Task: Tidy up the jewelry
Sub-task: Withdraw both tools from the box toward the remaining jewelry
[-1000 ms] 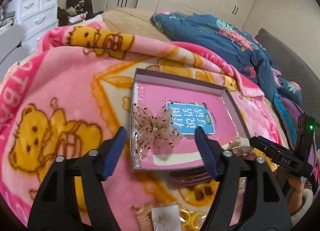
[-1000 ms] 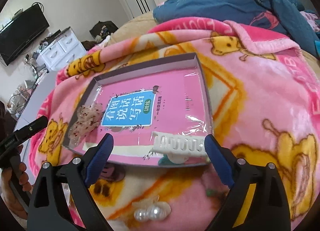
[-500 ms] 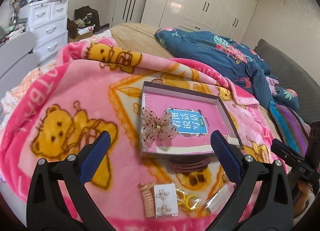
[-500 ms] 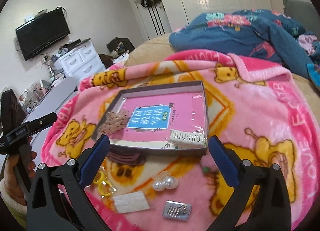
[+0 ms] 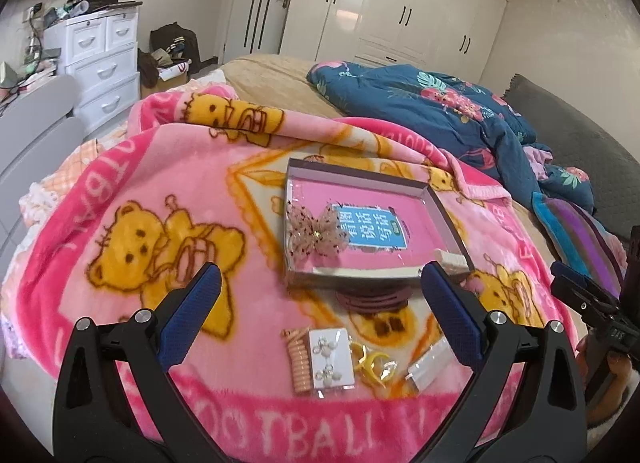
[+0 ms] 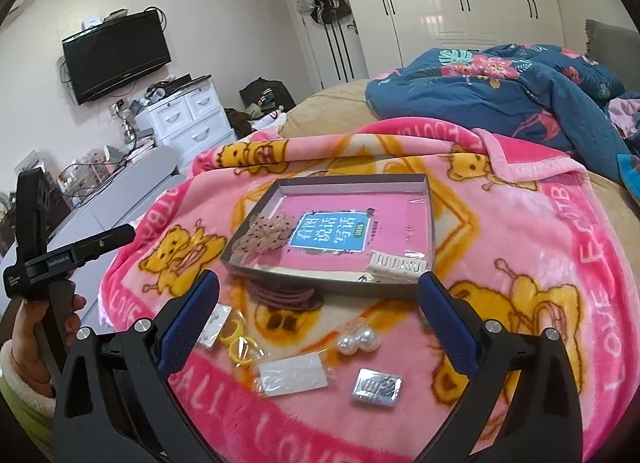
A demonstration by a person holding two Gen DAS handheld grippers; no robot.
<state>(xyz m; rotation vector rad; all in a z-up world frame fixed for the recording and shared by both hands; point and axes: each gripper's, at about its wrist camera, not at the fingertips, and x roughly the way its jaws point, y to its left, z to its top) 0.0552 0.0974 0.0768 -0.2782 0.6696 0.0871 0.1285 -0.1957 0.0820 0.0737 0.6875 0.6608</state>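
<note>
On pink blanket [image 6: 520, 247], 1 tray [image 6: 352, 181] holding 1 bow [image 6: 262, 239], 1 comb [image 6: 396, 264], 2 pearls [image 6: 357, 340] outside, both grippers' fingers apart, left gripper [image 5: 320, 315], right gripper [image 6: 318, 321].

On the pink bear blanket [image 6: 520, 247] lies a shallow box [image 6: 352, 183] holding a sequined bow [image 6: 262, 239] and a white comb [image 6: 396, 265]. Nearer than the box lie pearls [image 6: 356, 341], yellow rings [image 6: 238, 337] and a silver packet [image 6: 376, 387]. The right gripper [image 6: 318, 325] hangs wide open above these.

Both wrist views over tray [image 5: 360, 179]
</note>
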